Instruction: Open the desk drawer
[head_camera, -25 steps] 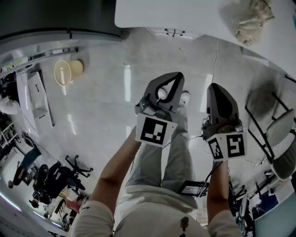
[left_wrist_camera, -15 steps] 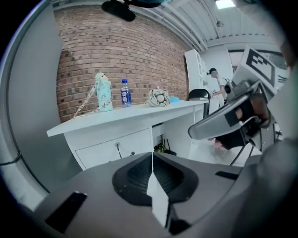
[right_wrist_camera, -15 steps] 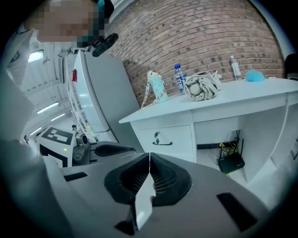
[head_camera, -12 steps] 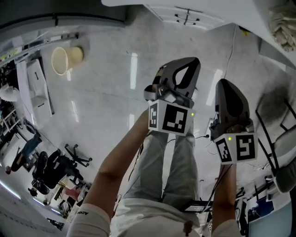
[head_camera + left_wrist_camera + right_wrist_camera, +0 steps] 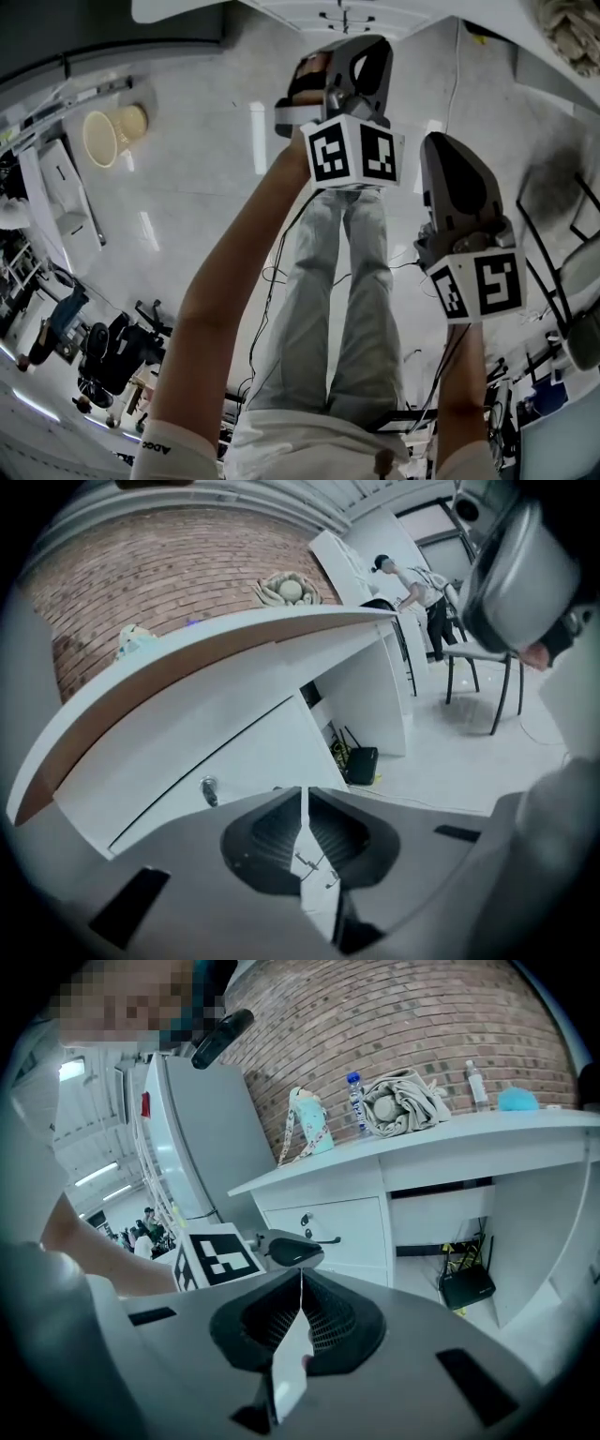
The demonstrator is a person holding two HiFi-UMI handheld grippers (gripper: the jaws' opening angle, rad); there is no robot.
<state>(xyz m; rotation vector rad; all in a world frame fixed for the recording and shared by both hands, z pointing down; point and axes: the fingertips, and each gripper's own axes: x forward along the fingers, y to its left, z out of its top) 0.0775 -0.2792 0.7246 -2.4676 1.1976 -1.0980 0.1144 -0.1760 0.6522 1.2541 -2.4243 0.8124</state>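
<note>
The white desk (image 5: 412, 1152) has a closed drawer (image 5: 342, 1222) with a small round lock (image 5: 306, 1220) and a thin dark handle (image 5: 328, 1239). In the left gripper view the drawer front (image 5: 234, 761) and its lock (image 5: 208, 789) sit just beyond the jaws and look tilted. My left gripper (image 5: 323, 66) is shut and empty, close in front of the drawer and not touching it. It also shows in the right gripper view (image 5: 291, 1249), near the handle. My right gripper (image 5: 441, 155) hangs farther back, shut, with nothing between its jaws (image 5: 300, 1283).
A black router (image 5: 466, 1288) and cables lie under the desk. Bottles and a bundled cloth (image 5: 403, 1101) stand on top. A tall white cabinet (image 5: 197, 1138) is left of the desk, and a dark chair (image 5: 562, 225) is at the right. A bin (image 5: 108, 131) lies on the floor.
The left gripper has moved up the head view toward the desk, sinking and rolling so that its marker cube shows two faces. The right gripper has dropped a little.
</note>
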